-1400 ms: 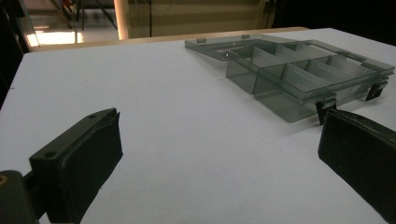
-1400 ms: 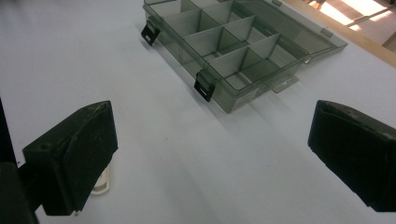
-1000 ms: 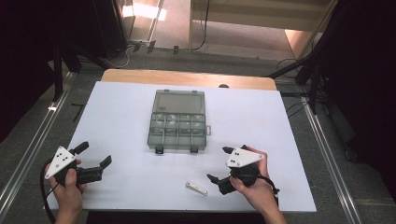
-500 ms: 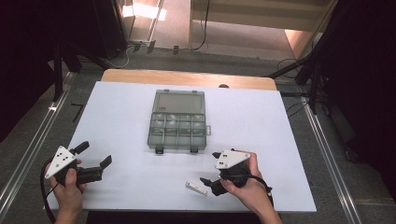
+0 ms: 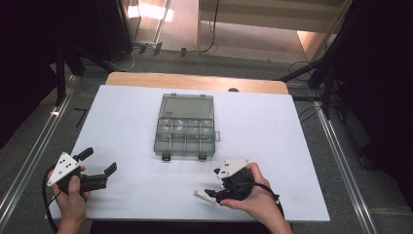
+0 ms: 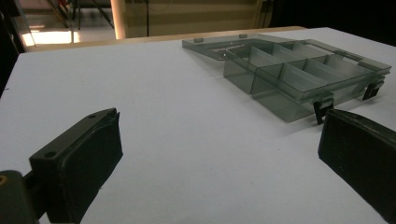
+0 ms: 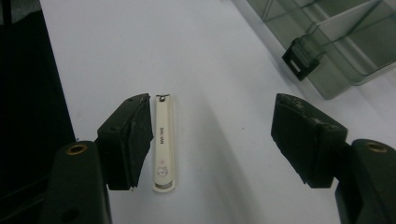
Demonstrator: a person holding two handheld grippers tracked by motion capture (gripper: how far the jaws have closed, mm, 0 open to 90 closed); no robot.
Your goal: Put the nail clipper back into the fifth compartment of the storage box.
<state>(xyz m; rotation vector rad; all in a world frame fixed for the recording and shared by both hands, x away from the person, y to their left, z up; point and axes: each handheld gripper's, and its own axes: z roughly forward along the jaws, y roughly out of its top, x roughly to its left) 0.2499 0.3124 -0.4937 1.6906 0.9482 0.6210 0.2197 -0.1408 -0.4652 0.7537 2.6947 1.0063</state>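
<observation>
At the tabletop's [image 5: 126, 117] near left edge, the left gripper [image 5: 100, 171] is held low and level in a hand, its fingers spread with nothing between them. Farther right, the right gripper [image 7: 212, 135] angles down over a white nail clipper [image 7: 163, 140]; its fingers have just been closing, the clipper lying flat beside the left one, long axis along the fingers. Its small print is unreadable. A clear compartment box [image 5: 185, 127] lies open beyond.
</observation>
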